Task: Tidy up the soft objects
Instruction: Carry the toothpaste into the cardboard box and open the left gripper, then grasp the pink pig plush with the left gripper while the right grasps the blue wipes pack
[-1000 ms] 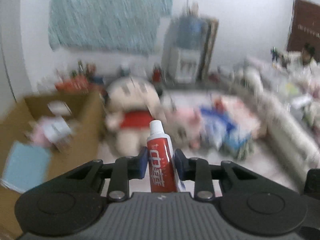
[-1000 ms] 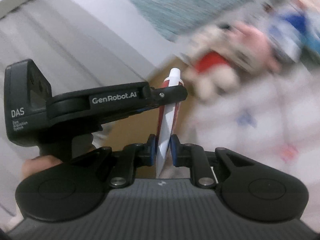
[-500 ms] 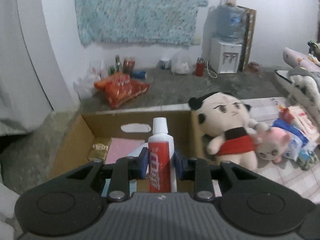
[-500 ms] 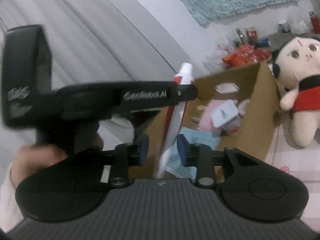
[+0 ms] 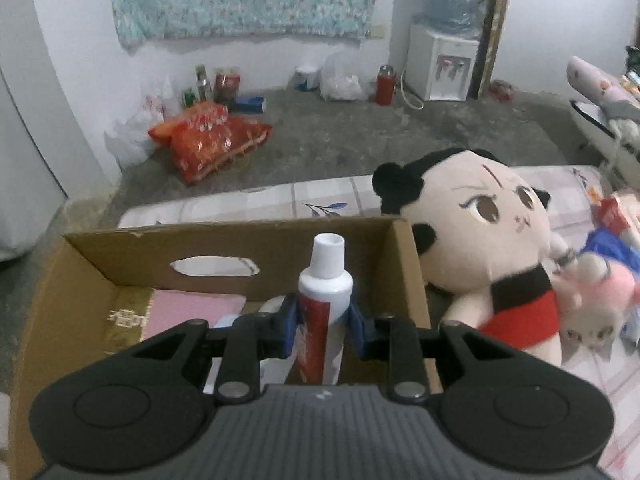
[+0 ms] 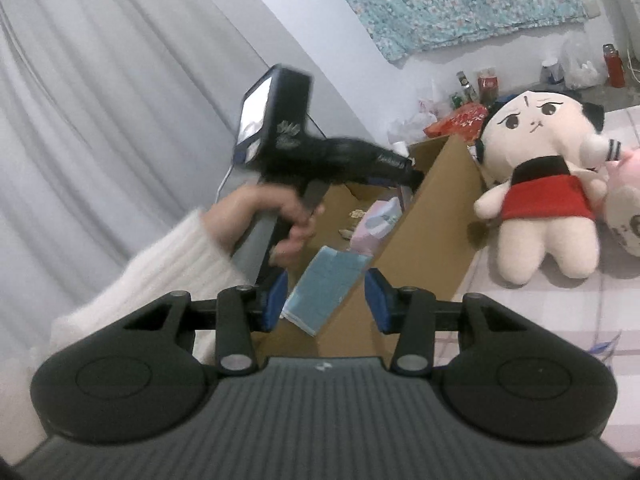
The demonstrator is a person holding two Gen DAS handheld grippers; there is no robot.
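Note:
A red and white toothpaste tube (image 5: 325,280) with a white cap stands upright between the blue pads of my left gripper (image 5: 324,320), which is shut on it. The tube hangs over the right part of an open cardboard box (image 5: 248,240). In the right wrist view a hand in a white sleeve (image 6: 256,216) holds the left gripper (image 6: 408,174) over that box (image 6: 432,216). My right gripper (image 6: 326,300) is near the box's front corner, its jaws opening with nothing between them. A big plush doll (image 6: 540,160) in a red top lies right of the box.
Inside the box lie a blue pack (image 6: 328,284) and a pink pack (image 5: 192,312). A small pink plush (image 5: 600,300) and coloured packets sit right of the doll (image 5: 480,232). Red snack bags (image 5: 208,140), bottles and a water dispenser (image 5: 440,64) stand by the far wall. A grey curtain (image 6: 100,120) hangs on the left.
My left gripper swung left with the tube, from in front of the toys to over the box. My right gripper let go of the tube's lower end and opened wider.

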